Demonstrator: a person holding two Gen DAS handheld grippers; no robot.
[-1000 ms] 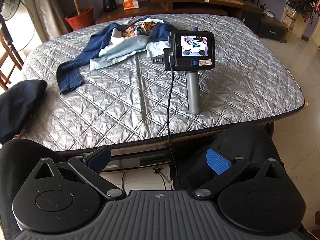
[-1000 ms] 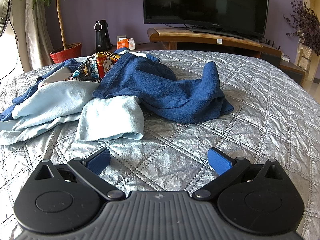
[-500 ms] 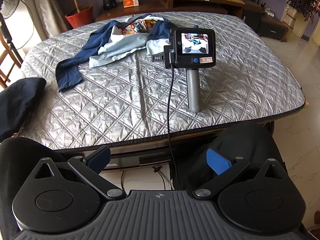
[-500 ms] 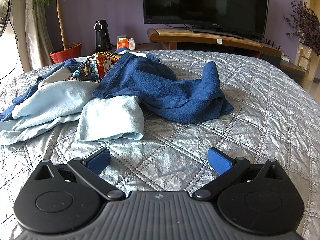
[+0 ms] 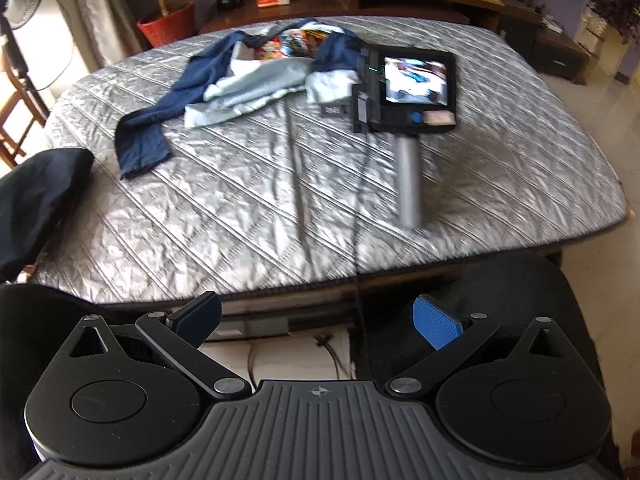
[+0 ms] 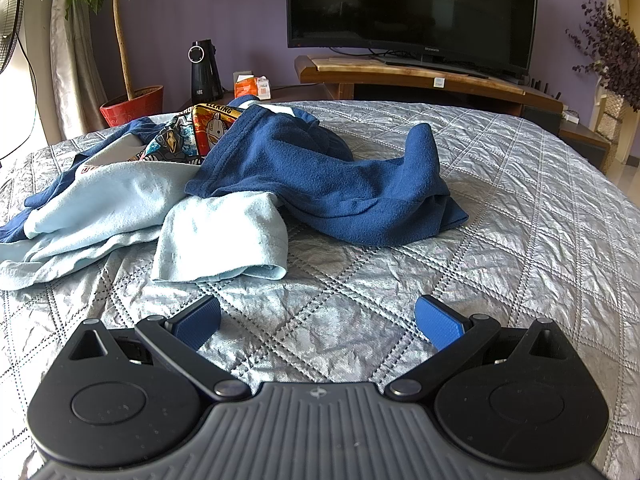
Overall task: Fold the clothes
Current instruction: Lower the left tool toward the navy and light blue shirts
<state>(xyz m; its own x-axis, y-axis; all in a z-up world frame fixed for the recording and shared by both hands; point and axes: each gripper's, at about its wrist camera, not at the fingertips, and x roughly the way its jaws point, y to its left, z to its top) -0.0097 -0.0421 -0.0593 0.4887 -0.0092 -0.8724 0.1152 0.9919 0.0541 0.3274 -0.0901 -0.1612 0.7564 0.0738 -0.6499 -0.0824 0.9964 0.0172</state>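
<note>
A heap of clothes lies at the far side of a silver quilted bed (image 5: 280,200): a dark blue fleece garment (image 6: 332,184), a light blue garment (image 6: 120,208) and a bright printed piece (image 6: 200,132). In the left wrist view the same clothes heap (image 5: 256,76) sits far off. My left gripper (image 5: 316,320) is open, held off the bed's near edge with nothing between its fingers. My right gripper (image 6: 318,320) is open and low over the quilt, just short of the light blue cloth. The right gripper's rear screen and handle (image 5: 408,120) stand on the bed in the left wrist view.
A television (image 6: 412,12) on a wooden stand (image 6: 400,76) is behind the bed. A red plant pot (image 6: 132,108), a black speaker (image 6: 204,72) and a fan (image 6: 10,20) stand at the back left. A dark cushion (image 5: 36,200) lies at the bed's left edge.
The left gripper has swung and tilted, blurring its view; the bed and the standing right gripper have shifted in the frame. The right gripper's view is unchanged.
</note>
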